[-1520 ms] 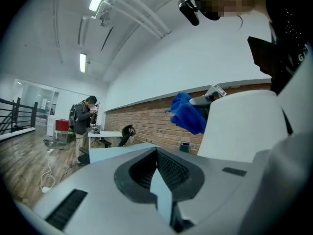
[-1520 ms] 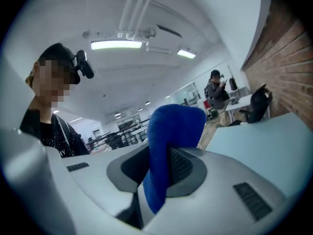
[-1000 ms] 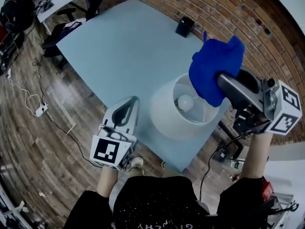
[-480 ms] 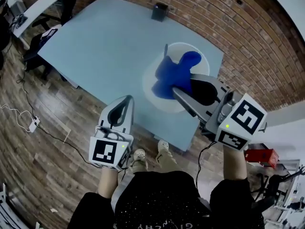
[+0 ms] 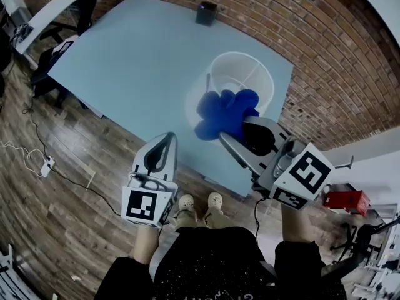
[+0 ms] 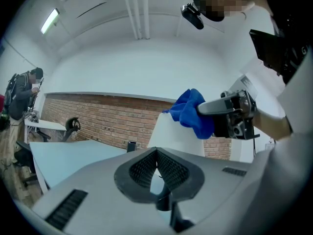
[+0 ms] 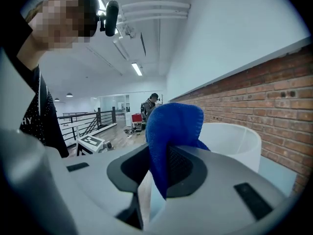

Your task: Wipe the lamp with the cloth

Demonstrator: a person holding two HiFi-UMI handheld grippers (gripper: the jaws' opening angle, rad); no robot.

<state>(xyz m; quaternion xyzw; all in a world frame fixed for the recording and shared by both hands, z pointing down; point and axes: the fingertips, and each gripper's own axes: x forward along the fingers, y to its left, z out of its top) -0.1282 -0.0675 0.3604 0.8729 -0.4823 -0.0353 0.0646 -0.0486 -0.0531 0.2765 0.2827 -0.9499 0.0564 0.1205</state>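
Note:
The white lamp [image 5: 239, 79] stands on the light blue table [image 5: 137, 61], its shade open at the top. A blue cloth [image 5: 224, 112] is pressed against the near side of the shade, and my right gripper [image 5: 236, 129] is shut on it. In the right gripper view the cloth [image 7: 171, 124] sticks up from between the jaws, with the shade [image 7: 232, 137] just beyond. My left gripper [image 5: 165, 140] hangs left of the lamp, over the table's near edge, shut on nothing. The left gripper view has the shade [image 6: 168, 133], the cloth [image 6: 192, 112] and the right gripper [image 6: 230, 114] ahead.
A small black box [image 5: 206, 12] sits at the table's far edge by the brick wall [image 5: 312, 55]. Black office chairs [image 5: 44, 74] stand left of the table. A red object [image 5: 347, 200] lies on the floor at the right. Cables [image 5: 37, 161] trail over the wooden floor.
My right gripper has brought the cloth down from above the shade's open top onto its near side. The left gripper has barely moved.

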